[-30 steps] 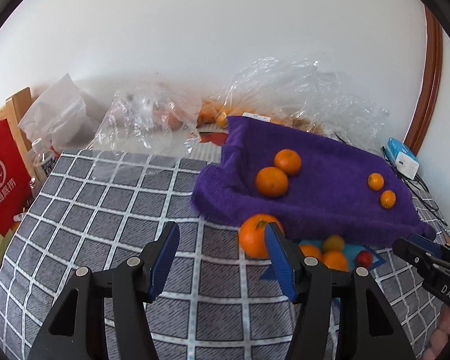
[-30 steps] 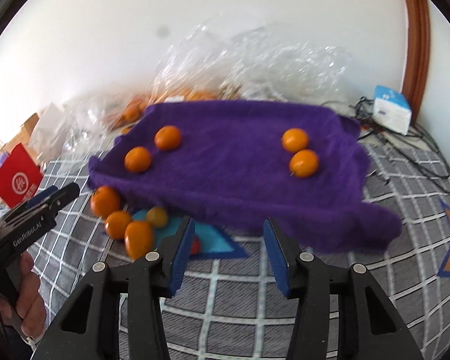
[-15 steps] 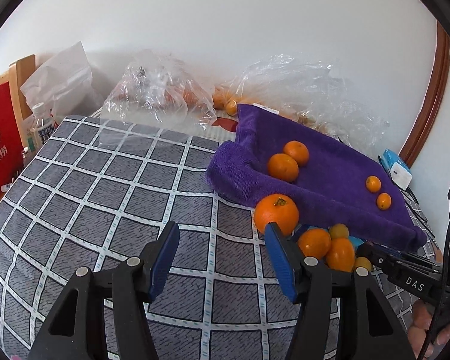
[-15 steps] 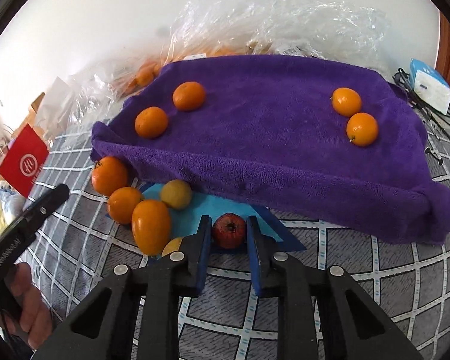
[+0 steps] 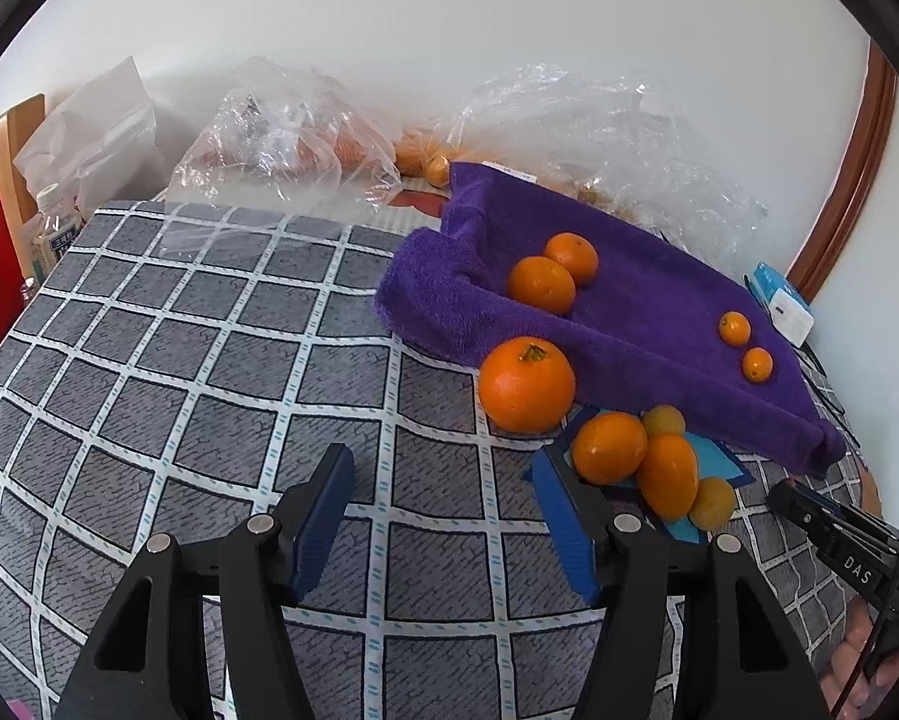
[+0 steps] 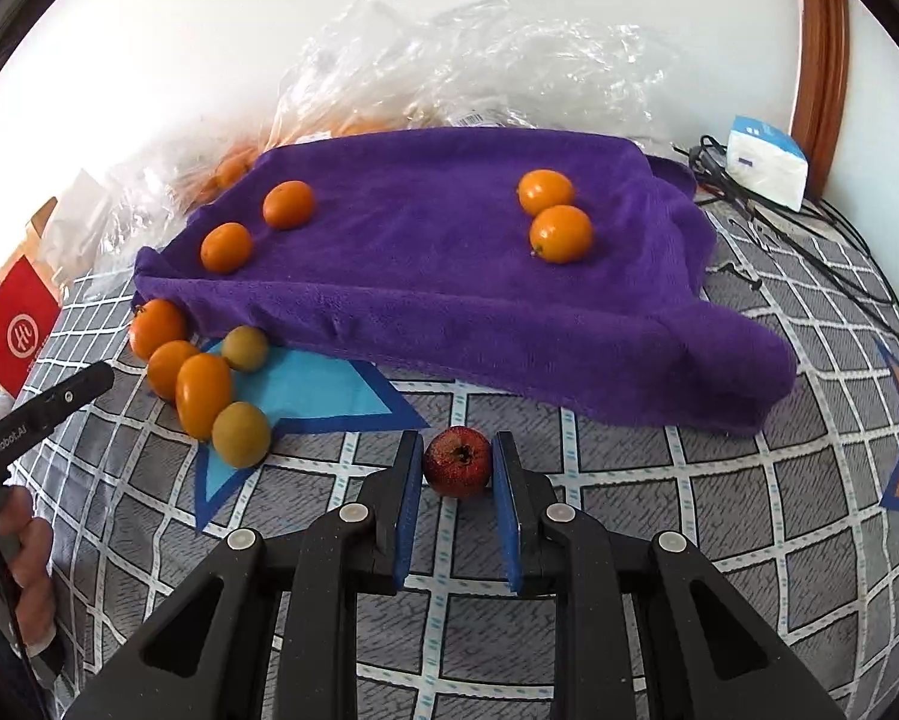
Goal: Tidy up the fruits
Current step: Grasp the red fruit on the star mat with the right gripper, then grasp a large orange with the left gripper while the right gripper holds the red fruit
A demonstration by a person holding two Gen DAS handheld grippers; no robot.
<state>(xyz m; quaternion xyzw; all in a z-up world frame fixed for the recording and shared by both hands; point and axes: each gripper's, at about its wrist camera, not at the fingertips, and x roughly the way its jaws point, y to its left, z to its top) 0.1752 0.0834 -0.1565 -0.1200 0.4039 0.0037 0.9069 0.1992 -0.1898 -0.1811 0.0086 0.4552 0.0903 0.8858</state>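
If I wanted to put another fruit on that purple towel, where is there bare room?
The middle of the purple towel is bare, between the left orange pair and the right orange pair. The checked cloth left of the towel is open too. The fruit cluster on the blue star is crowded.

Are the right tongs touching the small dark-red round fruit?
Touching. The right wrist view shows both blue pads of the right tongs pressed against the small dark-red round fruit.
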